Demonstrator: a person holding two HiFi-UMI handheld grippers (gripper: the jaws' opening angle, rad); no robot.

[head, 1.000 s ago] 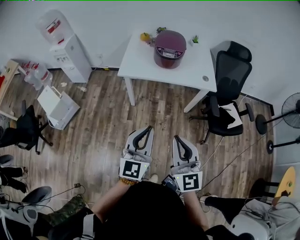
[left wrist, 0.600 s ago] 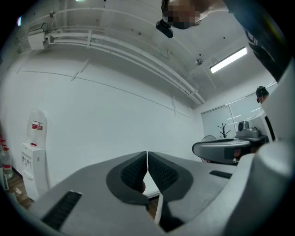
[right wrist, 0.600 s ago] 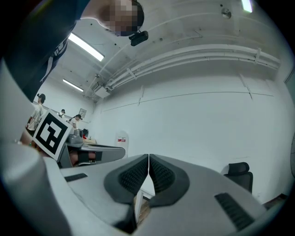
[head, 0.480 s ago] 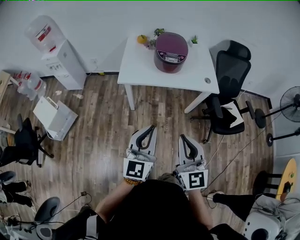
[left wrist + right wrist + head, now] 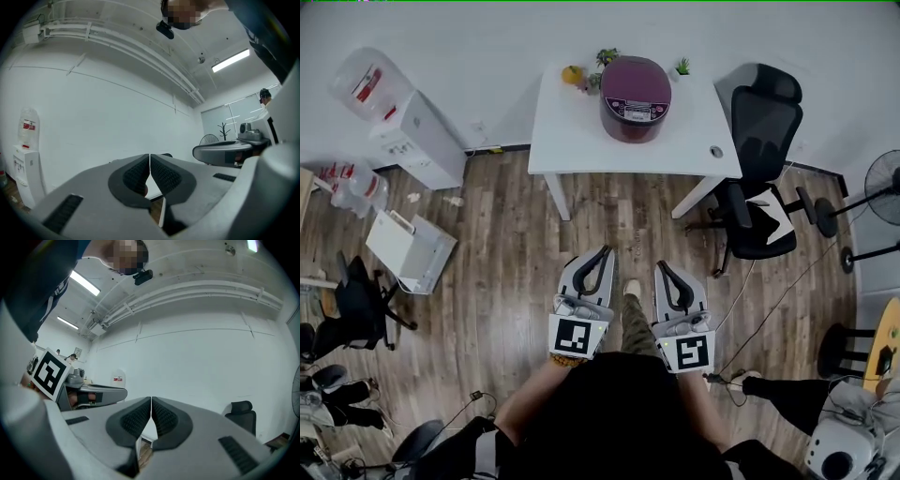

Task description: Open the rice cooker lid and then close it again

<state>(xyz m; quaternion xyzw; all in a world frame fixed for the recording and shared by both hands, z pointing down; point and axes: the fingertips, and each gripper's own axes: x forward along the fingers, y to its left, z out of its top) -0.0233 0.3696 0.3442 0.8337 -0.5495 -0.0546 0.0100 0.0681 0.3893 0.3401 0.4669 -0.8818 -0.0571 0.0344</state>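
A dark red rice cooker [image 5: 636, 97] with its lid down stands on a white table [image 5: 572, 141] against the far wall in the head view. My left gripper [image 5: 602, 253] and right gripper [image 5: 662, 267] are held side by side over the wooden floor, well short of the table, both pointing toward it. Both are shut with nothing between their jaws. In the left gripper view the left gripper [image 5: 149, 157] shows its pads pressed together, as does the right gripper [image 5: 151, 401] in the right gripper view. The cooker is hidden behind the jaws in both gripper views.
A black office chair [image 5: 762, 178] stands right of the table. A water dispenser [image 5: 403, 122] is by the wall at left, with a white box [image 5: 411, 251] on the floor below it. A fan [image 5: 881, 192] stands at far right. Small plants and a yellow fruit [image 5: 572, 74] sit behind the cooker.
Both grippers have moved forward together toward the table. The table and rice cooker now sit closer and more central in the head view. Both grippers stayed shut.
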